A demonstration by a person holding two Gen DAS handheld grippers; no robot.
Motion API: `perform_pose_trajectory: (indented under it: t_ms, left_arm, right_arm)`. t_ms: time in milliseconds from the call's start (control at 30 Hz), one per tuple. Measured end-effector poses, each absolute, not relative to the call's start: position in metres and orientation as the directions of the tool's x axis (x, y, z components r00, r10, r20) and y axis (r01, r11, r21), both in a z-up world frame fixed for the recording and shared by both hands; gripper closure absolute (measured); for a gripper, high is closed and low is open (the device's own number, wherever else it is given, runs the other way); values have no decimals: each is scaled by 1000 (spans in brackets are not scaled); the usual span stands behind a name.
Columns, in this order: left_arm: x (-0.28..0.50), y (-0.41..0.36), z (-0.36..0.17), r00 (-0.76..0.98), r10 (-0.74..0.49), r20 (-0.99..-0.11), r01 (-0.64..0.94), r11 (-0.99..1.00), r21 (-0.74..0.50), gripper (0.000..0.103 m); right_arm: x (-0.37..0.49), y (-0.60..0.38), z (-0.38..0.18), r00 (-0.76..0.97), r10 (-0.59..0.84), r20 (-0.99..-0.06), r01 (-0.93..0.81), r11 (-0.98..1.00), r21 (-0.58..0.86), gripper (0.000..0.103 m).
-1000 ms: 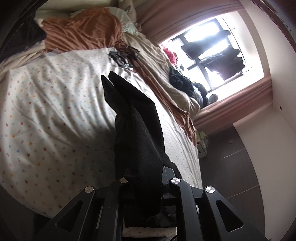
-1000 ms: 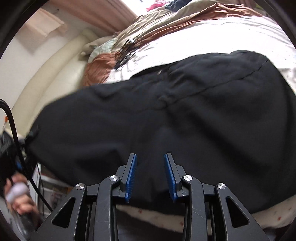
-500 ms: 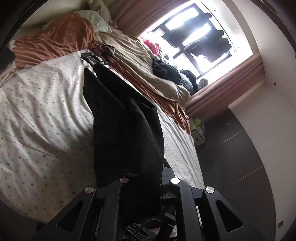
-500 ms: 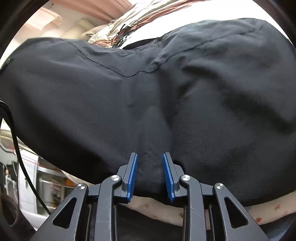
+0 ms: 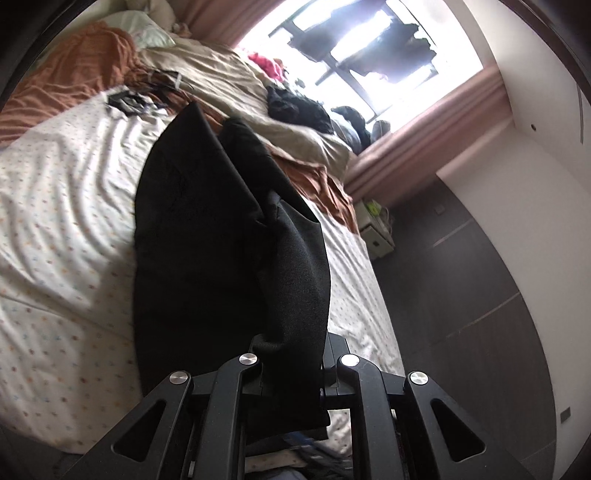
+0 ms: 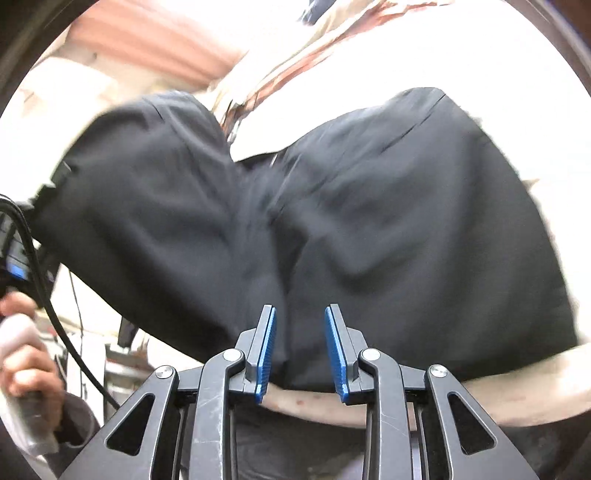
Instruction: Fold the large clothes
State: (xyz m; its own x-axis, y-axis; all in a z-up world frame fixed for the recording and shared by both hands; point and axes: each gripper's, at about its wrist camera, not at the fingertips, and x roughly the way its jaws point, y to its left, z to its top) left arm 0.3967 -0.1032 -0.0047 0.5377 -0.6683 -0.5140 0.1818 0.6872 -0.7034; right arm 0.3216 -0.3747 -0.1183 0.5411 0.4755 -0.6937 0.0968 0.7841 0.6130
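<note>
Left gripper (image 5: 291, 363) clamped on black garment (image 5: 207, 229) draped across dotted bed (image 5: 62, 206); right gripper (image 6: 300, 345) part-open astride its fabric; window (image 5: 369, 48) at 1 o'clock, brown blanket (image 5: 74, 70) at 10.

Home bedroom: bed (image 5: 66, 206) with dotted sheet, rust blanket (image 5: 74, 70) and pillow (image 5: 147, 31) at far end, pink curtains (image 5: 424, 140) round bright window (image 5: 369, 62), clothes heaped beside it
</note>
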Motion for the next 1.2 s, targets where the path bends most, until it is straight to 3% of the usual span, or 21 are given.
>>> perform_pose_trajectory:
  t_ms: [400, 467, 533, 667, 733, 800, 900, 1200]
  left_arm:
    - [412, -218, -66, 343, -666, -662, 194, 740, -644, 89]
    - [411, -235, -76, 296, -641, -708, 197, 766, -612, 85]
    - [409, -245, -82, 250, -646, -722, 213, 764, -610, 72]
    - [403, -241, -70, 222, -726, -651, 277, 687, -671, 46]
    - [402, -229, -60, 256, -719, -646, 290, 695, -658, 29]
    - [401, -211, -51, 299, -708, -640, 286, 707, -647, 22]
    - [398, -175, -44, 364, -678, -639, 250, 731, -634, 22]
    - [376, -76, -46, 488, -583, -650, 67, 767, -638, 22]
  right_arm:
    - [252, -502, -109, 646, 279, -711, 331, 736, 590, 74]
    - [246, -511, -113, 641, 259, -722, 365, 725, 584, 74]
    - [240, -515, -119, 638, 253, -728, 384, 715, 585, 74]
    - [246, -522, -120, 637, 255, -727, 391, 707, 590, 73]
    - [251, -521, -117, 642, 261, -721, 383, 706, 596, 66]
    - [256, -515, -114, 648, 271, -712, 363, 712, 601, 54]
    - [264, -503, -109, 657, 298, -693, 324, 718, 616, 43]
    - [286, -452, -104, 631, 362, -686, 250, 742, 622, 41]
